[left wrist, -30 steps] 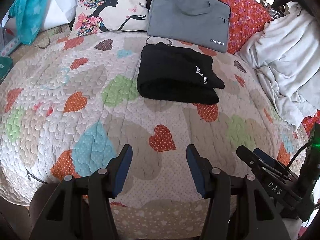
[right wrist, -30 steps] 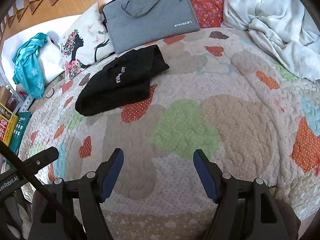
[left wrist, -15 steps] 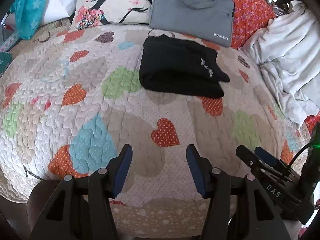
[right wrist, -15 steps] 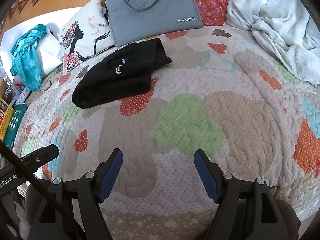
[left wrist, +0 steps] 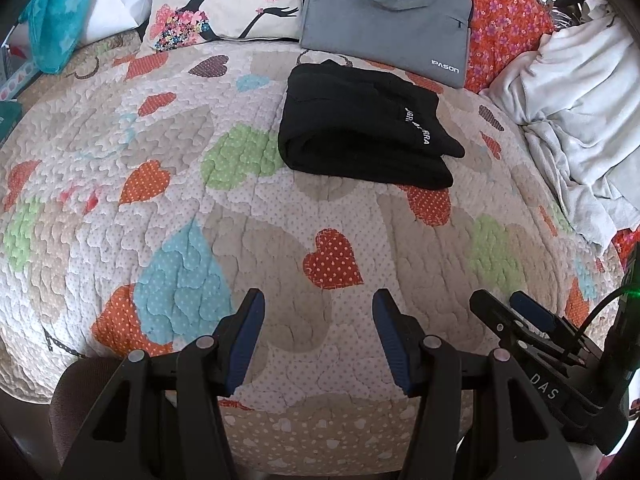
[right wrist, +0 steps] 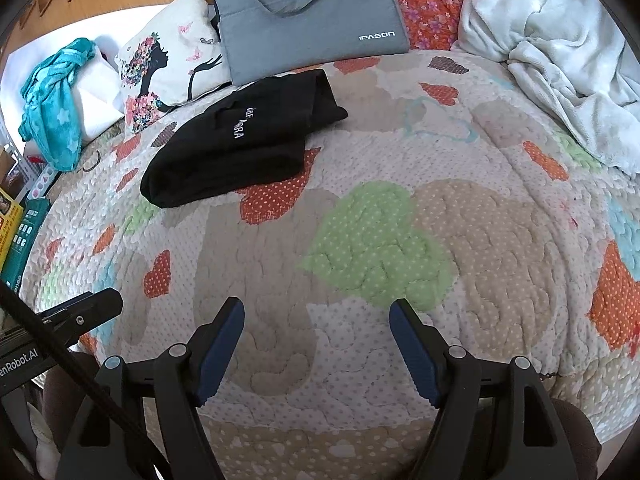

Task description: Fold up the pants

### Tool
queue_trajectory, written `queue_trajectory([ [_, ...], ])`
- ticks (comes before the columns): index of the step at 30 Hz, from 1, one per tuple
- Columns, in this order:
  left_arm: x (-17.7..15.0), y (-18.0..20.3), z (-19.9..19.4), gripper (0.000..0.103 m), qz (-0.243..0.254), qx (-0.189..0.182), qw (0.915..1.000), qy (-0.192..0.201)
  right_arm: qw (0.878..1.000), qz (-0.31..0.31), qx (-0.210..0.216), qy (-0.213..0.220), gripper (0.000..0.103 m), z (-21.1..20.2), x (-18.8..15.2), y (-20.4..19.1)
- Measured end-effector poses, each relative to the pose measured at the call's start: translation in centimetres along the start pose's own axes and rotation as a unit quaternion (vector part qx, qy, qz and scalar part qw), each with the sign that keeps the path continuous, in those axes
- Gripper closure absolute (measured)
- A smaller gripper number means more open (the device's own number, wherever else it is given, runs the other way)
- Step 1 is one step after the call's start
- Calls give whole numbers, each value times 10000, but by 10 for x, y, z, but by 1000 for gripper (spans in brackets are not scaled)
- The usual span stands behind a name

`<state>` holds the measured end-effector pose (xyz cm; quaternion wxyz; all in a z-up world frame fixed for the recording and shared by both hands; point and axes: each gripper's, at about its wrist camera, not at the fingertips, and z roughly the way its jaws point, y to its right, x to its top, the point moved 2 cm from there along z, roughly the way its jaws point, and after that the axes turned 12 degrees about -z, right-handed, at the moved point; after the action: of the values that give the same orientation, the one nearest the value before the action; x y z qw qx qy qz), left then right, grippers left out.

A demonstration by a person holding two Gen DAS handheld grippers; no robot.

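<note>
Black pants (left wrist: pixel 360 128) lie folded into a compact rectangle with white lettering on top, far back on the heart-patterned quilt (left wrist: pixel 160 184). The right wrist view shows the same pants (right wrist: pixel 248 140) at upper left. My left gripper (left wrist: pixel 318 300) hangs open over the quilt's near edge, well short of the pants, nothing between its blue pads. My right gripper (right wrist: pixel 316 306) is open wider, also empty, over the quilt near a green heart. Each gripper's black frame shows at the edge of the other's view.
A grey laptop bag (left wrist: pixel 384 16) leans just behind the pants. A printed pillow (left wrist: pixel 224 4) and a teal cloth (left wrist: pixel 56 20) sit at the back left. A pale blanket (left wrist: pixel 580 112) is heaped at the right. Boxes (right wrist: pixel 16 232) stand off the bed's left side.
Both views have shifted slightly, so the pants sit a little lower in frame. The pants themselves have not moved. Both grippers stay open and empty.
</note>
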<state>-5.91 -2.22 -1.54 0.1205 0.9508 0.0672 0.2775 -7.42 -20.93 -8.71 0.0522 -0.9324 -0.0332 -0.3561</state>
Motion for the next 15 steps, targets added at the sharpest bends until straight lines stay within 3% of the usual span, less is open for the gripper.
queue_trajectory([
  [9,12,-6,-14,48,-164,-179,9991,346,9999,-82,-53,47,23,-2,1,-3],
  [15,54,-11,-5,48,-404,-448,9979,218,9988,253,380,178,23,-1,34,15],
])
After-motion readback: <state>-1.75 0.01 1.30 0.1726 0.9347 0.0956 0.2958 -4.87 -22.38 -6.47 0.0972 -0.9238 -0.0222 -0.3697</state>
